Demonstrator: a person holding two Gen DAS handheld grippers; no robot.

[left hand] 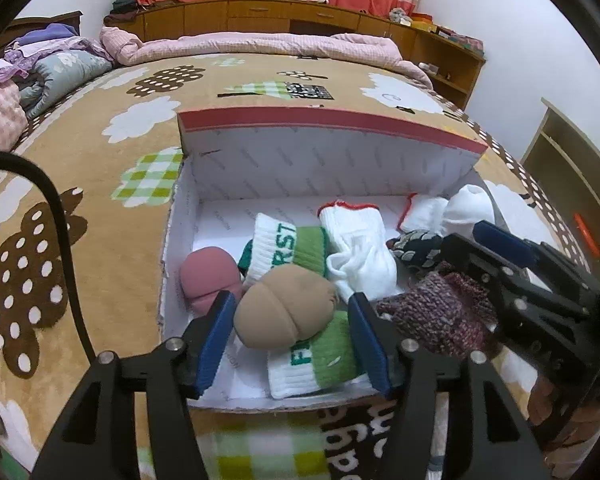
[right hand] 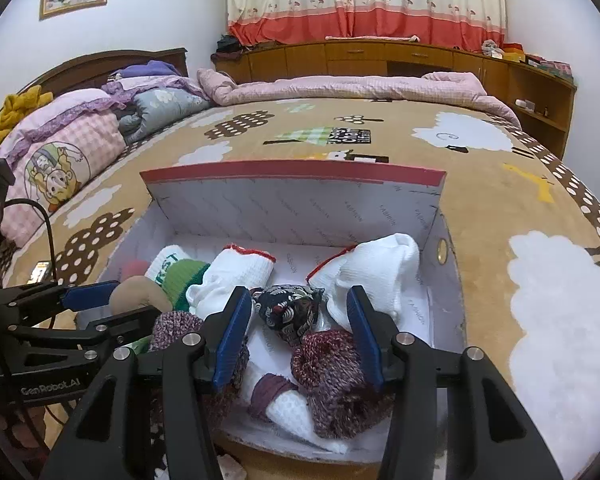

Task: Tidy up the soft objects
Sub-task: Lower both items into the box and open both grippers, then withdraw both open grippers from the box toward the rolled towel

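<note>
An open white cardboard box (left hand: 332, 152) with a red-edged lid lies on the bed and holds rolled socks. In the left wrist view my left gripper (left hand: 292, 320) is open over the box's near left part, its blue pads either side of a tan sock ball (left hand: 286, 314) without pressing it. A pink ball (left hand: 210, 276), green-and-white socks (left hand: 288, 250) and white socks (left hand: 358, 256) lie around it. In the right wrist view my right gripper (right hand: 298, 326) is open over a maroon knit sock (right hand: 332, 376) and a black patterned sock (right hand: 290, 310). The box wall (right hand: 300, 208) stands behind.
The box sits on a tan blanket (left hand: 100, 208) with cloud and tree patterns. Folded quilts and pillows (right hand: 72, 144) lie at the head of the bed. Wooden cabinets (right hand: 380, 56) and a curtain stand behind the bed. A shelf (left hand: 568, 160) is at the right.
</note>
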